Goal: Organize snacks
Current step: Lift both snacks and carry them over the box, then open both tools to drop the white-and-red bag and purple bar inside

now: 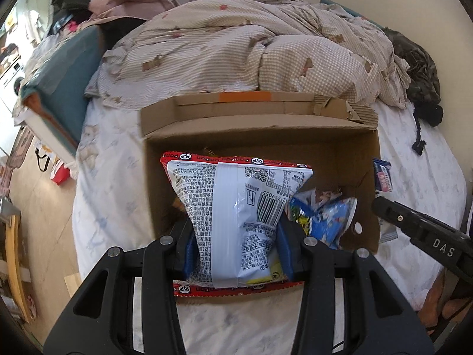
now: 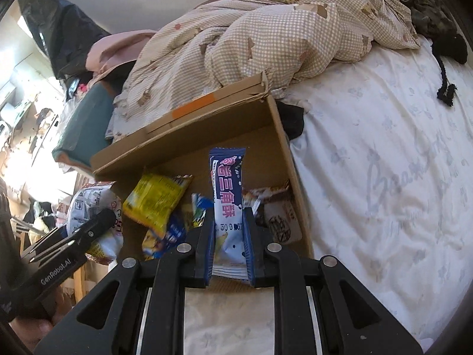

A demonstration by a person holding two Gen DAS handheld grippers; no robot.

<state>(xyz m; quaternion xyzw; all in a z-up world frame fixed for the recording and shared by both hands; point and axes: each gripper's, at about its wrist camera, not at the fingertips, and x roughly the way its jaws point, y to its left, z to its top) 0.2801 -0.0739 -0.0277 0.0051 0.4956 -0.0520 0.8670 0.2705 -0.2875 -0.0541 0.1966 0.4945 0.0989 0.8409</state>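
A white printed bedsheet carries one open cardboard box. Nearest, one red-edged white snack bag is pinched by the left gripper, one slim blue packet by the right gripper, both over the box. At least four packets are counted inside, partly hidden. Beyond, one checked quilt is heaped.

Rumpled checked quilt on white bedsheet

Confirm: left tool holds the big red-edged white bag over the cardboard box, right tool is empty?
Not quite. The right tool is shut on a slim blue snack packet, as the right wrist view shows. The left tool does hold the red-edged white bag over the cardboard box.
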